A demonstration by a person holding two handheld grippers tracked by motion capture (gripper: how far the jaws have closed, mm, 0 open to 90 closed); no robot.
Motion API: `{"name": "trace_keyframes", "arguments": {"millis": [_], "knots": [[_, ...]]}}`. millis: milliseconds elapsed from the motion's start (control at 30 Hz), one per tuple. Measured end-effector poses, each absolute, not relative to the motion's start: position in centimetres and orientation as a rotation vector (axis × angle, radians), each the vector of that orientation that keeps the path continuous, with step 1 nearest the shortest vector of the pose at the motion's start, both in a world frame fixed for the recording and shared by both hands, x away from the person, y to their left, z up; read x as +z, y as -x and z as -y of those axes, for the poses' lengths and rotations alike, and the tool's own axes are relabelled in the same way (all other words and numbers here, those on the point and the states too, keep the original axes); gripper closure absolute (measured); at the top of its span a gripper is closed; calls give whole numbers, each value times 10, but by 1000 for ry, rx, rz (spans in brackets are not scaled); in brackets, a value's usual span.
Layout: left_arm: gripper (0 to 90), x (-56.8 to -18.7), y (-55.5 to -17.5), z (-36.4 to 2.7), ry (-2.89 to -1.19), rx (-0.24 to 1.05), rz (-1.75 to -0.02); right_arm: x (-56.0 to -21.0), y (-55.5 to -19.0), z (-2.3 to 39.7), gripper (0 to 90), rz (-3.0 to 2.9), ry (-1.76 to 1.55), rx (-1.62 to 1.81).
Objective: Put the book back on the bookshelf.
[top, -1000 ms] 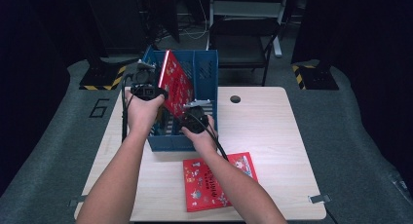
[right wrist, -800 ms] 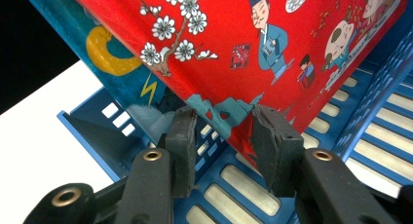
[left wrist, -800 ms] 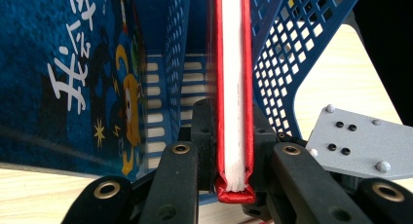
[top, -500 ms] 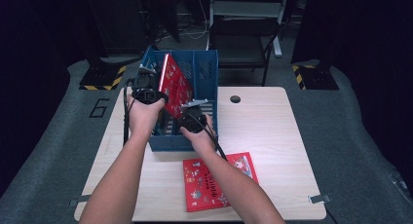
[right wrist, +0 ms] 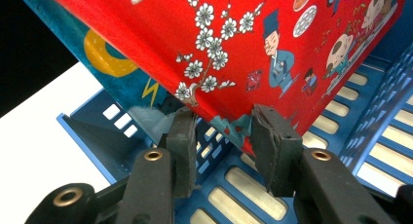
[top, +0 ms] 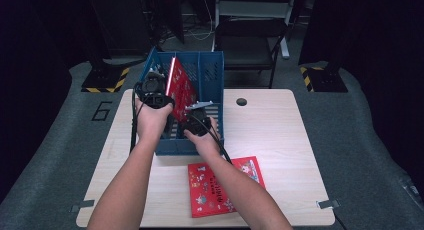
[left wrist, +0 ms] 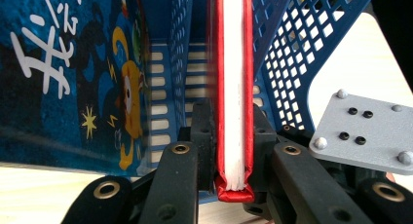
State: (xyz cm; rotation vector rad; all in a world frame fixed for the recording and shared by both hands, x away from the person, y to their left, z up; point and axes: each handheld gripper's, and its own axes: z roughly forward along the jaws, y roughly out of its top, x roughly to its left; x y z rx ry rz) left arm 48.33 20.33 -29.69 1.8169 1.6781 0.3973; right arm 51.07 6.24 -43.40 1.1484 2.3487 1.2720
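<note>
A red picture book [top: 181,89] stands tilted inside a blue mesh file rack [top: 212,70]. My left gripper [top: 161,96] is shut on that book; in the left gripper view the jaws clamp its red covers and white page edge [left wrist: 234,136]. My right gripper [top: 196,114] sits lower in the rack, under the book's bottom edge. In the right gripper view its jaws stand apart below the red cover [right wrist: 272,44], and the pads [right wrist: 182,136] press on nothing. A blue book [left wrist: 63,73] stands in the compartment to the left.
A second red book [top: 222,187] lies flat on the wooden table [top: 285,135], near its front edge. A dark chair [top: 250,37] stands behind the table. Black and yellow floor markers sit at both far corners.
The red book has sunk slightly deeper into the rack. Both hands stay almost where they were.
</note>
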Motion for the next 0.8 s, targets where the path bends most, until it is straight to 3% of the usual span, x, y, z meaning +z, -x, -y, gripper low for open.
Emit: {"name": "trace_keyframes", "arguments": {"millis": [800], "knots": [[783, -308, -495, -201, -1804, 434, -1727, -439, -516, -70, 652, -2390, -1125, 1280]]}}
